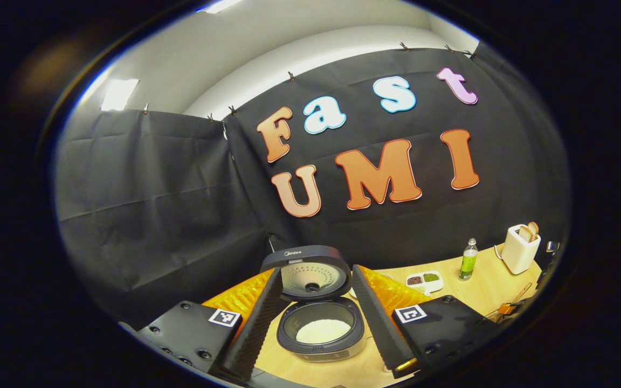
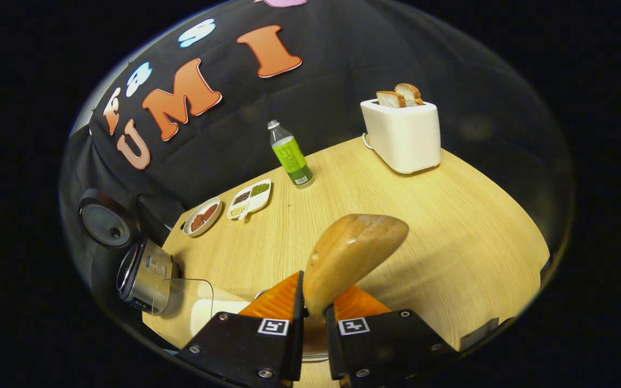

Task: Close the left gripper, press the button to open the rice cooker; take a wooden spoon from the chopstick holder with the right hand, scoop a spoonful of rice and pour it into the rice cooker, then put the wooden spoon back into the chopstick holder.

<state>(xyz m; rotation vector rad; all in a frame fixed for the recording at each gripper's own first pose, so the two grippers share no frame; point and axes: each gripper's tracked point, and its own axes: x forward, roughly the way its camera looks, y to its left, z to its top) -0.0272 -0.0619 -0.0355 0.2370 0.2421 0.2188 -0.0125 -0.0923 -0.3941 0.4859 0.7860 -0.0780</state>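
Left gripper, fingers apart, hovers before the open rice cooker. Right gripper, clamped on the wooden spoon, points across the table.

white toaster holding bread slices, green bottle

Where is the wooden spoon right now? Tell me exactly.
In the right gripper view, the wooden spoon is clamped between the right gripper's fingers, its bowl raised over the table, with the rice cooker to the left.
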